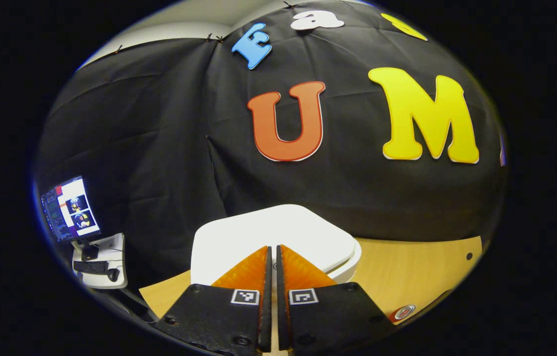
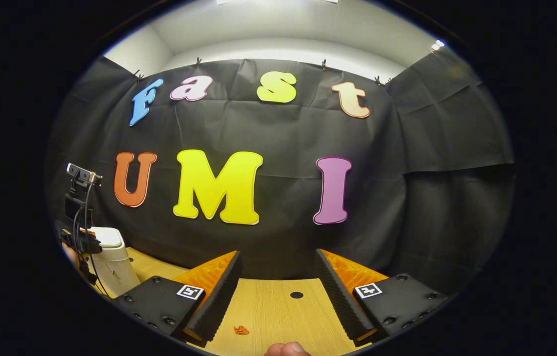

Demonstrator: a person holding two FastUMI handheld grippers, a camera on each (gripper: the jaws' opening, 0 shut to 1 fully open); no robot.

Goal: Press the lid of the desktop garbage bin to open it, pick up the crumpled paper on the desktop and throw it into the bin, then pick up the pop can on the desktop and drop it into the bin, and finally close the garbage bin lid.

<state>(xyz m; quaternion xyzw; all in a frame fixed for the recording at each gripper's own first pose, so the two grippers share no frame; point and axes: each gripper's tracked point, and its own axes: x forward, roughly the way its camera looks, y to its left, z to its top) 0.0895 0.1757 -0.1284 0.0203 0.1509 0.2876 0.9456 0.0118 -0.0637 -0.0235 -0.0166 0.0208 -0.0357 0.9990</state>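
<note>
Closed jaws of our left gripper (image 1: 274, 257) hover just above the white bin lid (image 1: 278, 232), directly ahead and nearest it. Our right gripper (image 2: 278, 277) gapes empty, the bin (image 2: 110, 262) well off to its left.

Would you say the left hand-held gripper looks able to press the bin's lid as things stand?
Probably yes. The left hand-held gripper is shut, its fingertips right over the white lid of the garbage bin, with nothing between them. Whether they touch it, I cannot tell.
</note>
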